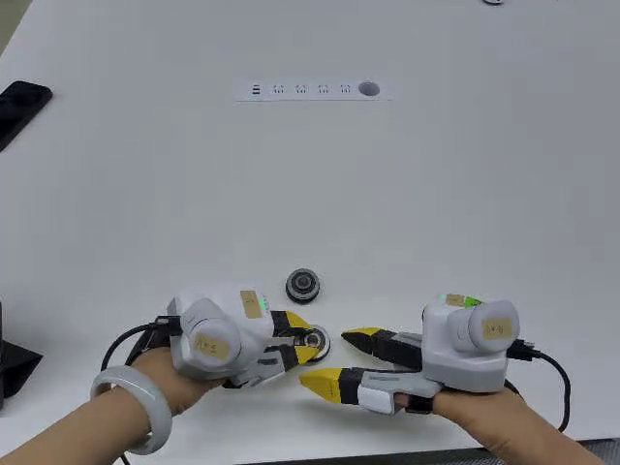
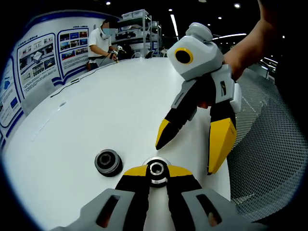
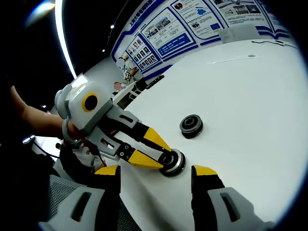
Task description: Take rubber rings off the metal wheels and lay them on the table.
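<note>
White counter (image 1: 484,194) spreads open across the upper frame, as far as a power strip (image 1: 310,90) near the top. At lower left, close to the counter's near edge, the left tool (image 1: 309,346) is clenched on a metal wheel (image 1: 320,341). A second wheel (image 1: 303,285) lies just above it, apart. At lower right, the right tool (image 1: 332,356) gapes released, its tips beside the gripped wheel.

First wheel (image 1: 316,341) flat on table (image 1: 436,194), clamped in left tongs (image 1: 306,339); second wheel (image 1: 303,285) free nearby.
</note>
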